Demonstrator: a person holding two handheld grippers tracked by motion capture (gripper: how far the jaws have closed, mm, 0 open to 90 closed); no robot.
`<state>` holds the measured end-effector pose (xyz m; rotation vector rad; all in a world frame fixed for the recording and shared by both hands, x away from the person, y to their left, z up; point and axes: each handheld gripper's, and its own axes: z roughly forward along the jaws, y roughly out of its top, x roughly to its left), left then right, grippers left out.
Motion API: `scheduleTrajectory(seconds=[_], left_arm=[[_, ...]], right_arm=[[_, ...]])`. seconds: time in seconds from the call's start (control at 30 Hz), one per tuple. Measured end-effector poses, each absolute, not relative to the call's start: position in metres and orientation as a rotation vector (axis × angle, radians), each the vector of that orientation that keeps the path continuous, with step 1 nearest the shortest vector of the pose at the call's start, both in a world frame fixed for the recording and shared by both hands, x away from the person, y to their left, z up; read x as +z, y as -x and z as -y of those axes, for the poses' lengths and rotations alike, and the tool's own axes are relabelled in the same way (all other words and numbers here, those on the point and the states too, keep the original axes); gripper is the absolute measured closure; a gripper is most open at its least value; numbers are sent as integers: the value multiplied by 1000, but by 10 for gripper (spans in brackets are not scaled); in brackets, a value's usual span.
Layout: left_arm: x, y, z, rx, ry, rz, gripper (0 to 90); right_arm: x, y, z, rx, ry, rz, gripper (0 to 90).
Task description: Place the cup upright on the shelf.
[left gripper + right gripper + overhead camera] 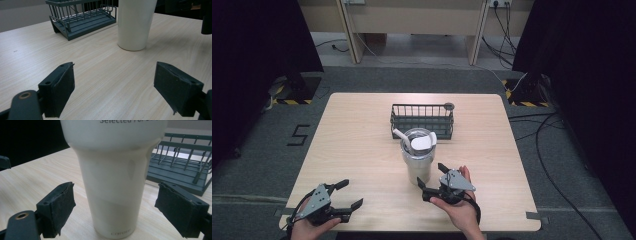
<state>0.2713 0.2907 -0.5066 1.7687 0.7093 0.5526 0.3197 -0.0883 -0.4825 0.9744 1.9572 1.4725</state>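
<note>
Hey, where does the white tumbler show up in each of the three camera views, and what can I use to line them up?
High view: the white tumbler stands at mid-table, just ahead of the right gripper.
Left gripper view: top, right of centre, far beyond the open jaws.
Right gripper view: centre, close up between the open jaws, untouched.
Shared landmark: the wire basket behind the tumbler.

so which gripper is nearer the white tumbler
Right. The right gripper sits just beside the tumbler, jaws open toward its base. The left gripper is farther off, near the table's front left edge.
</note>
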Motion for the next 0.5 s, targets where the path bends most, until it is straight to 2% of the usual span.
scheduleTrajectory(seconds=[0.33, 0.5], left_arm=[[-507, -271, -290, 551, -1767, -707, 162], [-507, -271, -290, 550, -1766, -706, 163]], right_arm=[[-481, -339, 72, 1480, -969, -1950, 149], [-482, -349, 65, 1490, -972, -1943, 111]])
